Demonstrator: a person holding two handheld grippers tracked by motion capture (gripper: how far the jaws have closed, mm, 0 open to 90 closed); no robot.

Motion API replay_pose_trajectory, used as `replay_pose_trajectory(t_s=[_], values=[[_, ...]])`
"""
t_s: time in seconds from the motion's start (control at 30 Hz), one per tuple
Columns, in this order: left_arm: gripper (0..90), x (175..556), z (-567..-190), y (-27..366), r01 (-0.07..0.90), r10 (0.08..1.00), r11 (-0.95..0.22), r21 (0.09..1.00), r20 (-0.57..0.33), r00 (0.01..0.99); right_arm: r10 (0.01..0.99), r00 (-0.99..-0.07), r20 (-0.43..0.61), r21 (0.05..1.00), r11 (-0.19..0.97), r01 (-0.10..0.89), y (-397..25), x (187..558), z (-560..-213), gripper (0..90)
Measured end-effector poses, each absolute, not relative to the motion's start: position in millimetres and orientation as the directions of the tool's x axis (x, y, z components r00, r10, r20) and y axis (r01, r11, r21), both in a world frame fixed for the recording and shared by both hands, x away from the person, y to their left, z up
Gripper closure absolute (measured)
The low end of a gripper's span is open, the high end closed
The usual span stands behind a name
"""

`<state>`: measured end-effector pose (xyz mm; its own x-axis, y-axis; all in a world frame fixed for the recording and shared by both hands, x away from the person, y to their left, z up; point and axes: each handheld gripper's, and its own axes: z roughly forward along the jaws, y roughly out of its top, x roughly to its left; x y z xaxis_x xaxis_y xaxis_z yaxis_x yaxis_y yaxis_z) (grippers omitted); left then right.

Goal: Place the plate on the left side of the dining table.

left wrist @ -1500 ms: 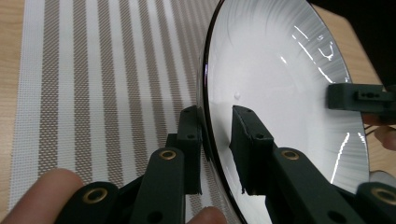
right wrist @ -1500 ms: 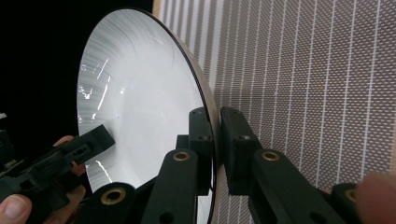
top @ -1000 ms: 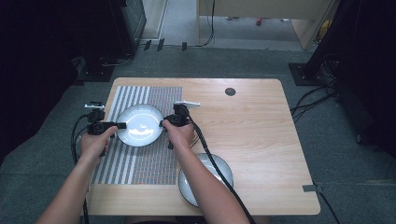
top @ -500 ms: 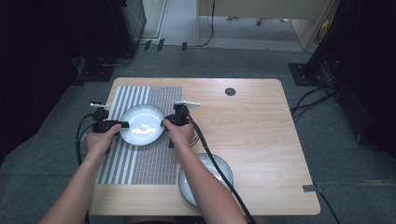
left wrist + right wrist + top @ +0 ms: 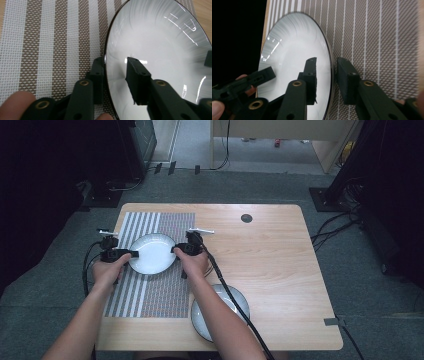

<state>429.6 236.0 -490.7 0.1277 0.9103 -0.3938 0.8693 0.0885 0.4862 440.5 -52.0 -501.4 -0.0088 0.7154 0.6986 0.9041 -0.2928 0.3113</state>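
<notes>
Both grippers, left (image 5: 131,254) and right (image 5: 176,250), clamp opposite rims of a white plate (image 5: 152,253) over the striped mat (image 5: 150,295); jaws straddle each rim. The placing step seems underway; next likely calls for level lowering and release.

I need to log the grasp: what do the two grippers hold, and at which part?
Both hold the white plate by its rim: left gripper at one edge, right gripper at the opposite edge.

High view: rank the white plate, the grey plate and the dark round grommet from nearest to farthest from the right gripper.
1. White plate: its rim sits between the jaws of the right gripper, on the striped mat.
2. Grey plate: near table edge, partly under the right forearm.
3. Dark round grommet: far side of the table, to the right.
</notes>
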Motion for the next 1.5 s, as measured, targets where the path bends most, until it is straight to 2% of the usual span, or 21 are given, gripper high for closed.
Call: replay_pose_trajectory(t_s=[0.07, 0.13, 0.3, 0.33, 0.47, 0.57, 0.67, 0.73, 0.87, 0.9, 1.1, 1.23, 1.5], values=[[53.8, 428, -489, 234, 0.853, 0.932, 0.056, 0.518, -0.334, 0.142, 0.732, -0.022, 0.681, 0.341, -0.292, 0.894, -53, 440, -499, 65.7], [47.8, 426, -487, 235, 0.849, 0.921, 0.058, 0.525, -0.356, 0.157, 0.762, -0.037, 0.646, 0.377, -0.277, 0.884, -56, 438, -496, 64.2], [43.4, 419, -479, 239, 0.821, 0.911, 0.068, 0.567, -0.370, 0.181, 0.755, -0.053, 0.654, 0.385, -0.272, 0.882, -63, 433, -492, 58.5], [41.1, 418, -478, 239, 0.813, 0.912, 0.065, 0.579, -0.366, 0.188, 0.790, -0.072, 0.609, 0.432, -0.255, 0.865, -66, 430, -489, 56.0], [39.1, 408, -471, 232, 0.768, 0.921, 0.005, 0.640, -0.301, 0.245, 0.794, -0.113, 0.597, 0.460, -0.224, 0.859, -73, 426, -484, 54.8], [35.6, 403, -464, 228, 0.765, 0.922, -0.008, 0.644, -0.292, 0.256, 0.785, -0.159, 0.598, 0.497, -0.208, 0.843, -81, 421, -478, 52.5], [27.8, 400, -459, 226, 0.781, 0.921, 0.006, 0.624, -0.307, 0.238, 0.807, -0.196, 0.557, 0.574, -0.203, 0.793, -90, 413, -468, 46.7], [26.3, 396, -454, 223, 0.783, 0.918, 0.022, 0.621, -0.322, 0.230, 0.815, -0.201, 0.544, 0.587, -0.199, 0.785, -93, 411, -465, 45.5], [20.6, 389, -446, 217, 0.767, 0.908, -0.008, 0.641, -0.316, 0.274, 0.805, -0.199, 0.559, 0.584, -0.212, 0.783, -105, 402, -454, 35.3], [17.9, 386, -444, 216, 0.762, 0.904, -0.021, 0.648, -0.314, 0.292, 0.817, -0.226, 0.531, 0.599, -0.173, 0.782, -111, 395, -449, 33.3], [17.4, 369, -433, 213, 0.721, 0.885, -0.021, 0.693, -0.323, 0.336, 0.806, -0.262, 0.530, 0.620, -0.158, 0.768, -127, 381, -440, 30.5], [17.0, 359, -426, 212, 0.698, 0.878, -0.025, 0.716, -0.319, 0.358, 0.837, -0.288, 0.465, 0.661, -0.112, 0.742, -138, 371, -435, 29.8], [16.5, 341, -414, 209, 0.661, 0.865, -0.027, 0.750, -0.314, 0.391, 0.841, -0.340, 0.421, 0.708, -0.071, 0.702, -159, 349, -419, 28.1]])
